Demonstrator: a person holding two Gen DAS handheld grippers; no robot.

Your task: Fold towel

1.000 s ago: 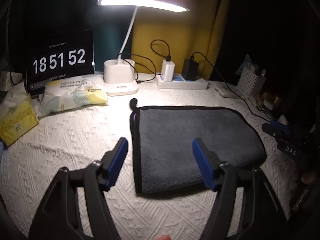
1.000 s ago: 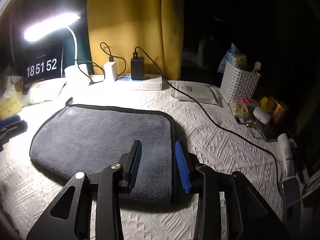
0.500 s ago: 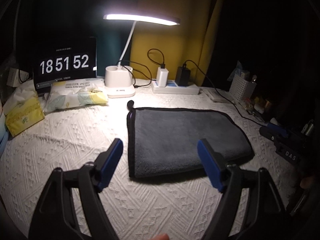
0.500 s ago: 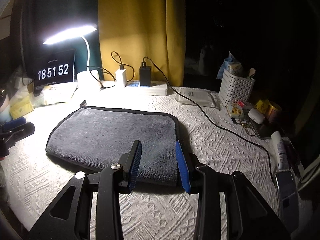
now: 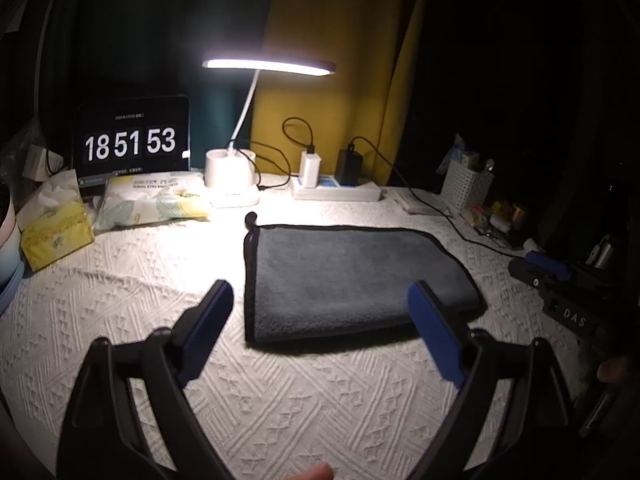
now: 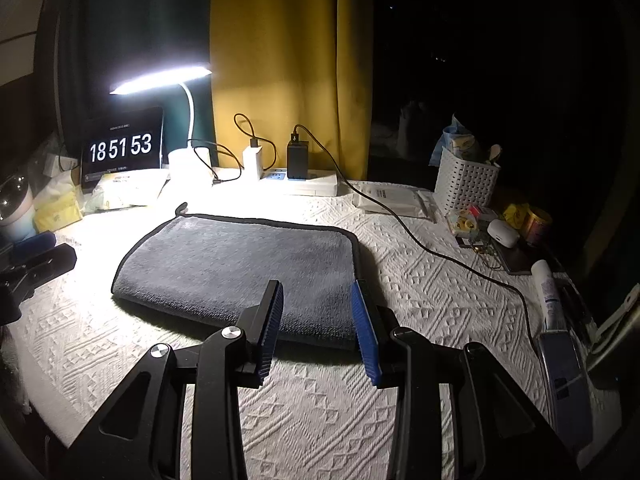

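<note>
Surface [image 5: 120, 300] w/ white textured cover, lit by desk lamp [image 5: 268, 67] at back. Yellow curtain [image 6: 280, 60] behind. Grey towel [image 5: 352, 280], black-edged, lies flat & folded mid-surface, hang loop at its back-left corner.

Back row, big to small: clock screen [image 5: 132, 142] reads 18 51 53; wipes pack [image 5: 152, 200] in front of it; power strip [image 5: 336, 191] w/ two chargers plugged in, black cable [image 6: 420, 240] trailing across the cover to the right of the towel, not touching it. Tissue box [image 5: 56, 228], yellow, far left.

Nothing lies between either claw and the towel.

Left claw [image 5: 320, 300] spread wide, empty, above the towel's near-left edge. Right claw [image 6: 316, 304] part open, narrower gap, empty, above the near-right corner; cannot tell if its tips touch the cloth.

Vs 0.5 s ago: clock went 52 → 53. Left view shows towel smaller, farther off, more bare cover in front – claw pulled back. Right claw likewise a bit farther back; gap much the same.

Containers: white perforated basket [image 6: 466, 184] at right rear holds blue-white packets & a spoon-like item. Small clutter beside it: white earbud case [image 6: 503, 233], yellow tins, tube [image 6: 550, 292].
</note>
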